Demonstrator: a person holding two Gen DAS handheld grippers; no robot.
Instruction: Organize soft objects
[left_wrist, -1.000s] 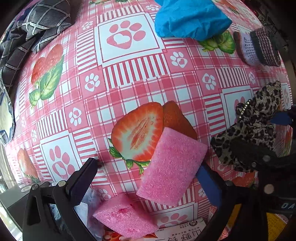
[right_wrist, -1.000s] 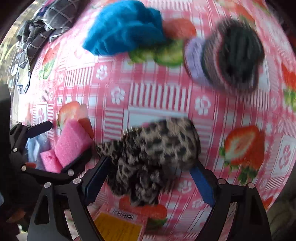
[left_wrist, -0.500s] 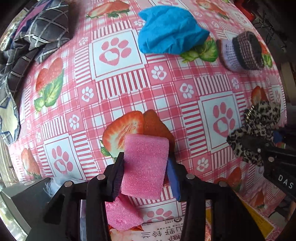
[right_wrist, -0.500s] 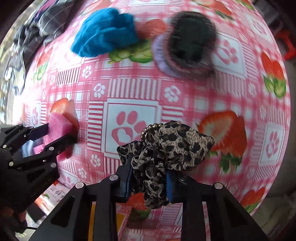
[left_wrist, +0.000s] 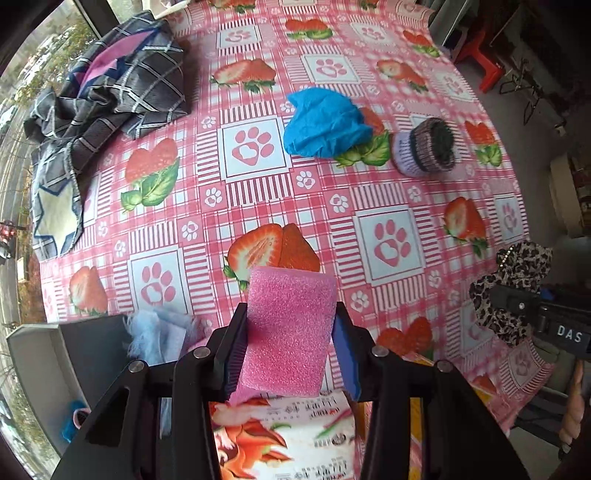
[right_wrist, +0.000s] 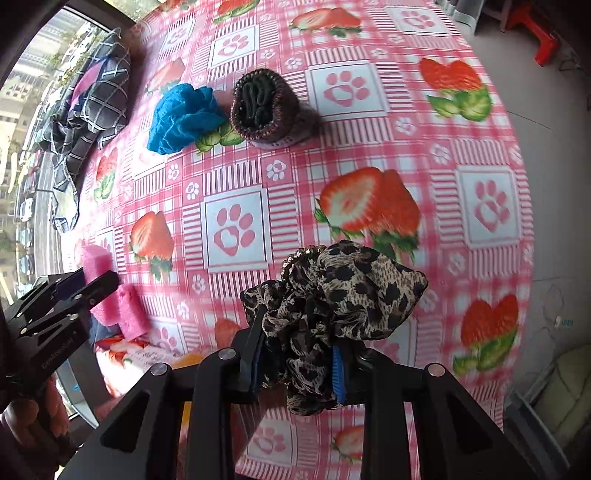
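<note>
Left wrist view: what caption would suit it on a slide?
Left gripper shut on a pink sponge above the strawberry tablecloth.

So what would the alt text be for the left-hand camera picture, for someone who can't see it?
A pink sponge block is clamped between two black fingers above a table with a pink strawberry-and-paw-print cloth. On the cloth lie a crumpled blue cloth, a knitted sock roll and a dark checked fabric; at right, another gripper holds a leopard-print scrunchie.

Cloth (left_wrist: 325, 123) lies left of knitted hat (left_wrist: 428, 147), on table (left_wrist: 388, 192).
</note>
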